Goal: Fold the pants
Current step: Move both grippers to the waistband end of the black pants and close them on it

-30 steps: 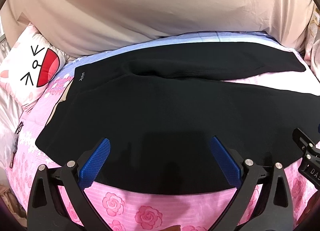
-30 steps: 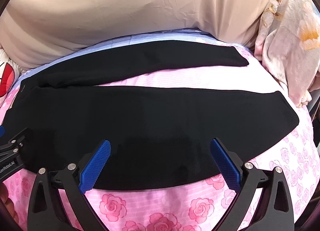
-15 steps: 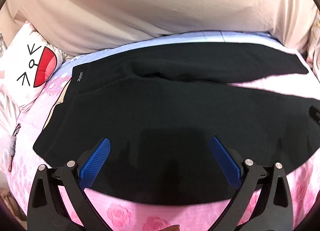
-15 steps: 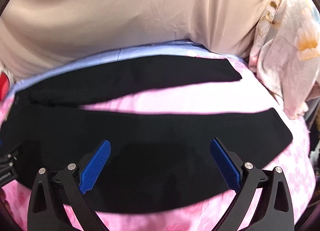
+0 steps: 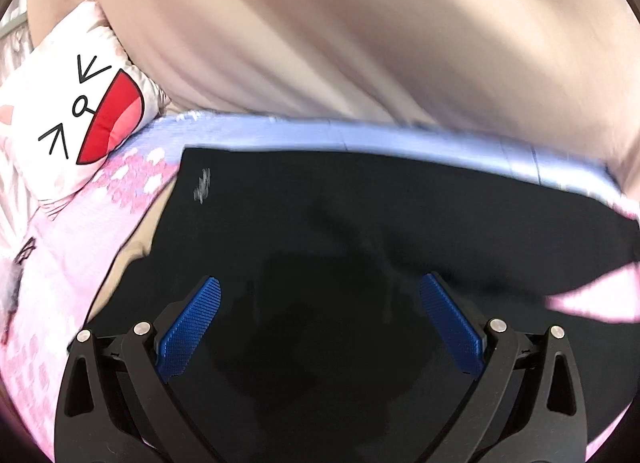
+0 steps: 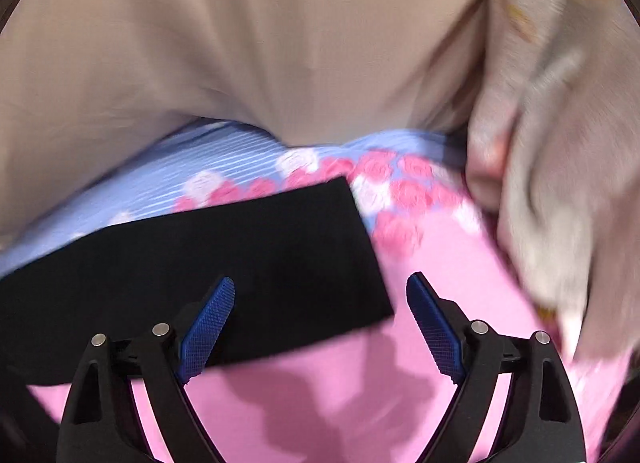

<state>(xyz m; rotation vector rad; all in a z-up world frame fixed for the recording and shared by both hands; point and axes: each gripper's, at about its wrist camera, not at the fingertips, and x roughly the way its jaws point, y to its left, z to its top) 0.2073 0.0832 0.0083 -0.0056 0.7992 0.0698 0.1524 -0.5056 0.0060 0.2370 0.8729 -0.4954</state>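
Note:
Black pants (image 5: 360,231) lie flat on a pink rose-print bed sheet (image 6: 440,263). In the left wrist view my left gripper (image 5: 320,295) is open and empty, low over the waist and seat area, near a small logo (image 5: 202,185) at the waistband corner. In the right wrist view my right gripper (image 6: 320,295) is open and empty, over the hem end of the far pant leg (image 6: 240,263); the hem edge lies between the blue fingers (image 6: 208,323). Both views are motion-blurred.
A beige cover (image 5: 360,43) rises behind the bed. A white cartoon-face pillow (image 5: 72,115) sits at the left. A pale floral blanket (image 6: 560,183) is bunched at the right. A blue band of sheet (image 5: 360,135) runs along the far edge.
Both grippers have moved forward and down over the pants. The left now sits over the waist area, the right over the far leg's hem. Both stay open.

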